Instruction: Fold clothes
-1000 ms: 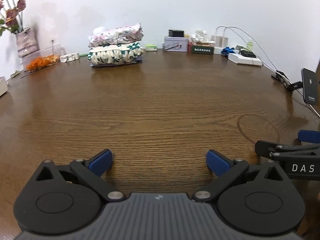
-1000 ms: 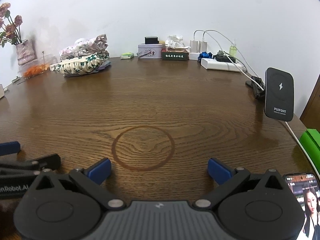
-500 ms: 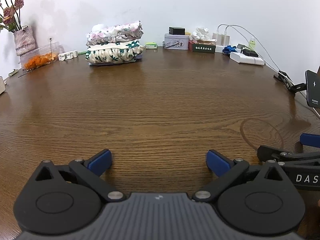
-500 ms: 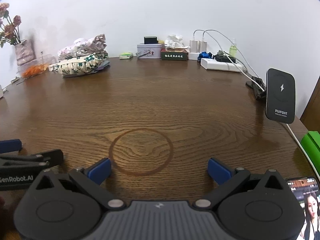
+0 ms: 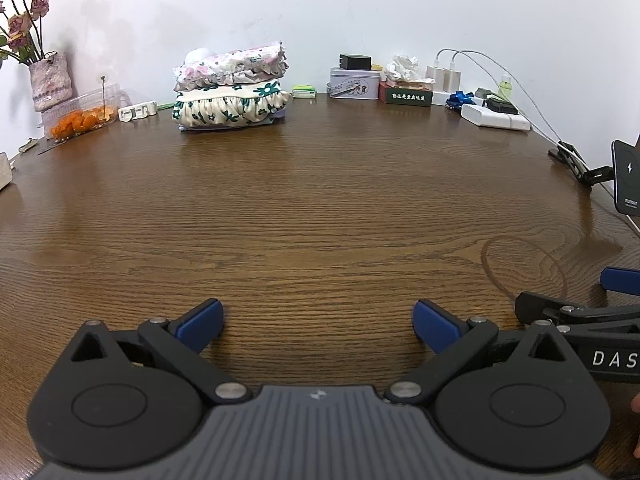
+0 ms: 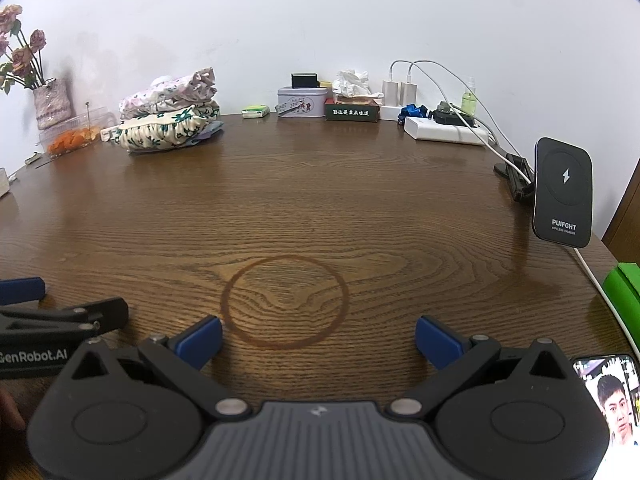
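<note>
A dark wooden counter (image 5: 320, 208) bears a ring stain (image 6: 284, 302). Along its far edge lie folded clothes (image 5: 230, 94), a tin (image 5: 354, 83), a power strip (image 5: 496, 117) and a vase (image 5: 51, 82).

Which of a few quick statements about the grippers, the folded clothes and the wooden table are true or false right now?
1. Both the left gripper and the right gripper are open and hold nothing. True.
2. The stack of folded floral clothes sits at the far side of the brown wooden table, near the wall. True.
3. A garment lies spread between the left gripper's blue fingertips. False: only bare wood shows there.
4. The black wireless charger stand stands at the table's left edge. False: it stands at the right edge.
</note>
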`<state>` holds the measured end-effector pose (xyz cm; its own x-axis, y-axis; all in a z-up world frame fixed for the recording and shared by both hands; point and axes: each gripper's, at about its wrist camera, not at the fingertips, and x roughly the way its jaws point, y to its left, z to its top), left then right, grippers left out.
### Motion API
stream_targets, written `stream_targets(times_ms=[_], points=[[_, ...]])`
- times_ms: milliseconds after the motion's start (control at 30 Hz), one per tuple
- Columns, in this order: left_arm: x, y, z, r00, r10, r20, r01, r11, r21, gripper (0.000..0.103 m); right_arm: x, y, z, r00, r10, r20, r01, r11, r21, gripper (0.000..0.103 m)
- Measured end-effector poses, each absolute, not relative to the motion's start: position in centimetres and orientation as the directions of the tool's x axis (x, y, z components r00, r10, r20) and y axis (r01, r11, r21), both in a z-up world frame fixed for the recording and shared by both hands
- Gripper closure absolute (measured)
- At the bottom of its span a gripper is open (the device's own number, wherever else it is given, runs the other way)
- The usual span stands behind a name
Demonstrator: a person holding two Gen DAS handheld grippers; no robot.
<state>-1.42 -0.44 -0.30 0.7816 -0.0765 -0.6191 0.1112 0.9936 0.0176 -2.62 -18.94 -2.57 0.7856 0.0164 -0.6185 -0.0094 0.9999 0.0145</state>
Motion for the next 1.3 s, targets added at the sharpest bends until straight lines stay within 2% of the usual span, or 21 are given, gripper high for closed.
stream_targets(times_ms=[1300], points=[[-1.43,-0.18,-0.27,0.781,-0.075,-0.62,0.109,0.994,0.017,0.001,-2.77,-18.93,-2.45,0.783,0.037,-0.62,-0.033,0.999,0.017,0.0]])
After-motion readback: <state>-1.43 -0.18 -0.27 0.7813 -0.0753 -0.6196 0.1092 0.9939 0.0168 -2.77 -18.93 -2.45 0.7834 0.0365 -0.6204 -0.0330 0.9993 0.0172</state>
